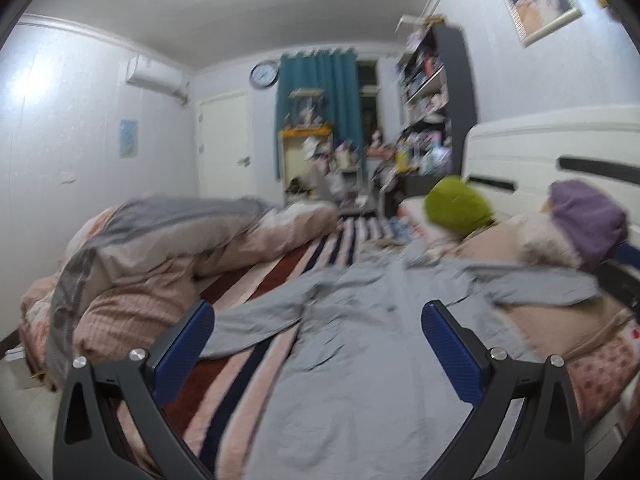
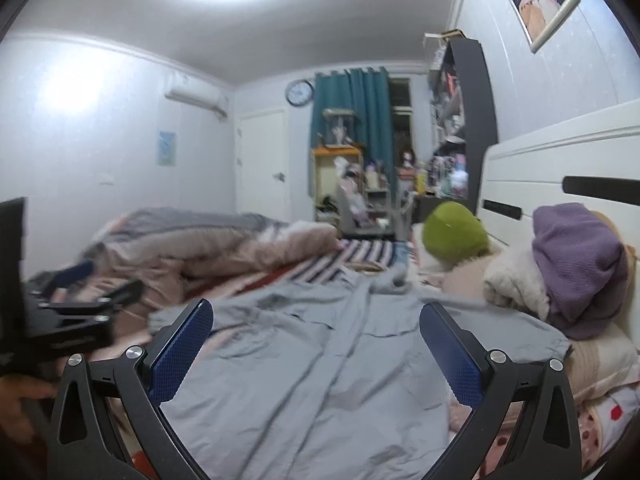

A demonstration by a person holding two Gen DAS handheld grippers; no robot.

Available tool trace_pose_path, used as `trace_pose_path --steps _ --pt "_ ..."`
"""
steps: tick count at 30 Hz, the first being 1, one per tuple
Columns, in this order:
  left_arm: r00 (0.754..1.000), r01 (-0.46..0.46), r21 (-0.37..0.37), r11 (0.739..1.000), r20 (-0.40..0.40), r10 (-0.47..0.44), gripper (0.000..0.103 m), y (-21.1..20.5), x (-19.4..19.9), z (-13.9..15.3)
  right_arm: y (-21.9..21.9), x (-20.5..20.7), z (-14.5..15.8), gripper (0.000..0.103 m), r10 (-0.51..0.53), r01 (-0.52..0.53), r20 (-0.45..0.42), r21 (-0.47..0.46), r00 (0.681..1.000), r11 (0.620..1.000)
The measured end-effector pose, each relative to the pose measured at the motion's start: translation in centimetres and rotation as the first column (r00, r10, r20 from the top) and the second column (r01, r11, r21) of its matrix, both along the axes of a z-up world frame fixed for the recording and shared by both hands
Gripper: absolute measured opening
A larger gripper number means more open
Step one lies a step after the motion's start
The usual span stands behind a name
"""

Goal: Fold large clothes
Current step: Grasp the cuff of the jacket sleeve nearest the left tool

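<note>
- Grey cloth fills the lower middle of both views: the garment [image 1: 360, 344] lies spread on the striped sheet [image 1: 236, 384], wrinkled, with one sleeve reaching toward the lower left and another toward the right edge of the left wrist view.
- Your left gripper [image 1: 318, 344] hangs above the garment with its jaws spread wide and nothing between the blue pads [image 1: 182, 354].
- Your right gripper [image 2: 316, 344] does the same in its own view: jaws released, holding nothing, the cloth beneath it.
- At the left edge of the right wrist view you can see the other gripper's body and part of a hand [image 2: 20, 404].
- The quilt [image 1: 160, 256] is heaped at the left of the frame, and the pillows [image 2: 516, 280] with a purple cloth [image 2: 576, 268] crowd the right.
- By my reading the fold has not started; you are at the approach.
- The next move calls for choosing two matching spots, likely a sleeve or the hem corners, lowering both grippers and pinching one layer only.
- Mind the right sleeve, which rests on a pillow; draw it clear first.
</note>
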State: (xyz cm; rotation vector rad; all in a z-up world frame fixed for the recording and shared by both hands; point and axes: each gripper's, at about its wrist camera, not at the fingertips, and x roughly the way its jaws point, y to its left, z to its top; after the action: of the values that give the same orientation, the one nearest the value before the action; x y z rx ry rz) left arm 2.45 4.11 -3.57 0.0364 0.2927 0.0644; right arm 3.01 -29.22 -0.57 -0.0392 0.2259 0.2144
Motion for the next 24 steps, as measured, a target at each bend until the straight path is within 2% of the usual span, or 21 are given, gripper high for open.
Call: trace_pose_path --steps 6,10,12,15,19,24 --pt "0.986 -0.119 -0.06 0.991 -0.122 0.111 0.102 9.2 5.8 -5.5 1.0 3.8 -3.0 0.103 0.03 -0.027 -0.093 0.029 0.995 0.999" --pt "0.956 -0.228 -0.113 0.967 -0.215 0.201 0.099 17.9 10.5 -10.5 1.1 5.4 -4.1 0.103 0.036 -0.032 -0.141 0.032 0.989 0.999" --pt "0.947 -0.243 -0.175 0.954 -0.257 0.194 0.096 21.5 12.2 -13.0 1.1 5.9 -4.3 0.103 0.038 -0.034 -0.153 0.029 0.988 0.999" --pt "0.941 -0.227 -0.307 0.924 -0.314 0.127 0.085 25.7 14.6 -16.5 1.2 6.8 -4.9 0.103 0.015 -0.014 -0.163 0.006 0.986 1.0" --pt "0.928 -0.21 -0.353 0.912 -0.364 0.073 0.072 27.1 17.3 -19.4 0.7 8.5 -6.2 0.103 -0.016 0.018 -0.212 0.01 0.977 1.0" --pt "0.911 -0.216 -0.403 0.889 -0.412 0.035 0.07 27.3 20.5 -21.5 0.4 9.4 -6.9 0.103 -0.038 0.037 -0.247 -0.01 0.968 0.999"
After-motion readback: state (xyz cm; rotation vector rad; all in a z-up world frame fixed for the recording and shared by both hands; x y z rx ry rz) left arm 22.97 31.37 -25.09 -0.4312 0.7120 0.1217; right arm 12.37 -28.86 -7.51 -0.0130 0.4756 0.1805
